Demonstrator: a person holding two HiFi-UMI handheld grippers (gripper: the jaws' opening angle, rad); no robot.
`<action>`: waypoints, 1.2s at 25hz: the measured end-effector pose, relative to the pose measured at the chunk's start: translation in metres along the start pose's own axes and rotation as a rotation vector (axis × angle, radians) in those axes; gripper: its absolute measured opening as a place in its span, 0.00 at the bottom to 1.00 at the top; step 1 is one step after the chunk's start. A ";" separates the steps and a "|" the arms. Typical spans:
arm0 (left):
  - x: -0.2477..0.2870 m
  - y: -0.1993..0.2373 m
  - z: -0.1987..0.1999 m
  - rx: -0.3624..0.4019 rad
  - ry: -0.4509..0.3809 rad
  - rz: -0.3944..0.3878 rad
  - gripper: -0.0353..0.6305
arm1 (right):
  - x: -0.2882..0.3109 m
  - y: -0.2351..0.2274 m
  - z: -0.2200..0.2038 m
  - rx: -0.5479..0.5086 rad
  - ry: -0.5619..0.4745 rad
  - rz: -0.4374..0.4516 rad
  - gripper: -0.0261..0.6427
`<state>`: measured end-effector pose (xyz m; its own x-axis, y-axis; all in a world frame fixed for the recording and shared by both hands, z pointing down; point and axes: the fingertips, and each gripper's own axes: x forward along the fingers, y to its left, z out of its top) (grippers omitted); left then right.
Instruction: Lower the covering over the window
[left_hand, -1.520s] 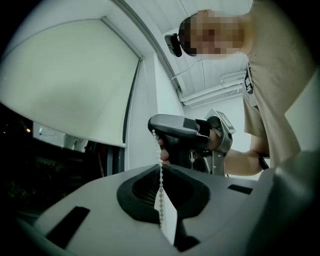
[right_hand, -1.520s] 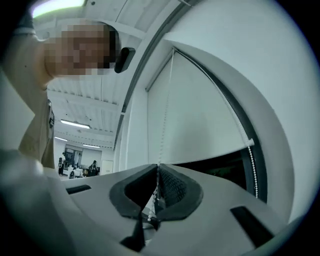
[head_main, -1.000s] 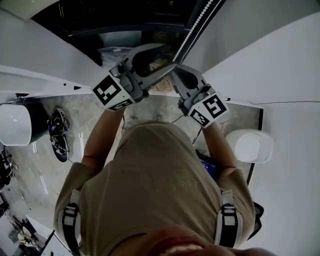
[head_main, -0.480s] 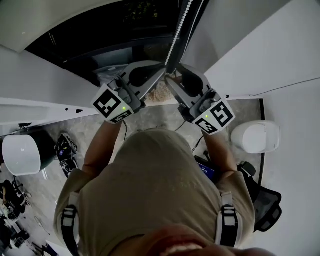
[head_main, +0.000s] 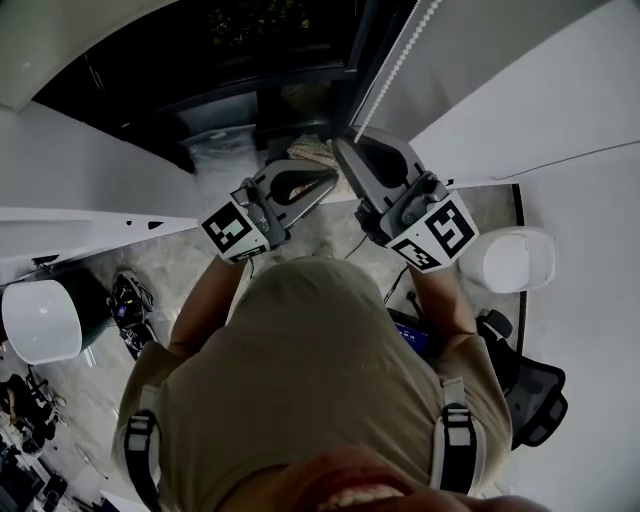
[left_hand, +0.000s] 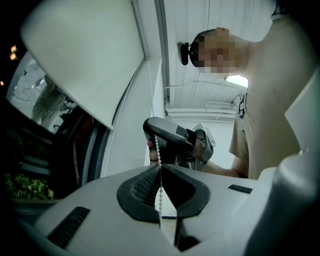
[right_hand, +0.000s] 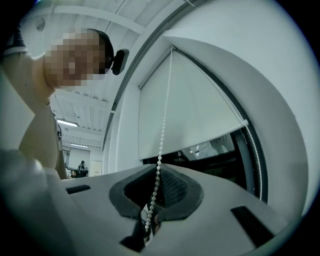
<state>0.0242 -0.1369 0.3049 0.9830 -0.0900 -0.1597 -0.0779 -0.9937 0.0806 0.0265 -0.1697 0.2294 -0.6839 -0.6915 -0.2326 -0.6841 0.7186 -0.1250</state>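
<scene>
The blind (right_hand: 190, 110) covers the upper part of the window (head_main: 250, 60), with dark glass showing below its lower edge. The bead chain (right_hand: 162, 130) hangs at the window's right side. The left gripper (left_hand: 160, 168) is clamped tight on the chain. Higher up, the right gripper (right_hand: 158, 169) has just been closing, and its jaws pinch the chain too.

Bead chain (head_main: 401, 55), top out of view

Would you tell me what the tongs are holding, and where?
Both pinch the bead chain: left tongs lower down; right tongs, just closing on it, higher up.
</scene>
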 end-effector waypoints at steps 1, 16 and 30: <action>-0.004 -0.001 -0.004 -0.012 -0.008 -0.002 0.09 | 0.001 0.002 -0.003 -0.001 0.005 -0.008 0.08; -0.008 0.047 0.069 0.030 -0.133 0.066 0.25 | -0.019 -0.022 -0.082 0.037 0.103 -0.145 0.06; 0.048 0.023 0.058 0.102 -0.014 0.018 0.19 | -0.024 -0.007 -0.093 0.076 0.090 -0.092 0.06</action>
<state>0.0602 -0.1685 0.2417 0.9790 -0.1080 -0.1731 -0.1126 -0.9935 -0.0172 0.0241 -0.1652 0.3258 -0.6412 -0.7563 -0.1297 -0.7264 0.6527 -0.2153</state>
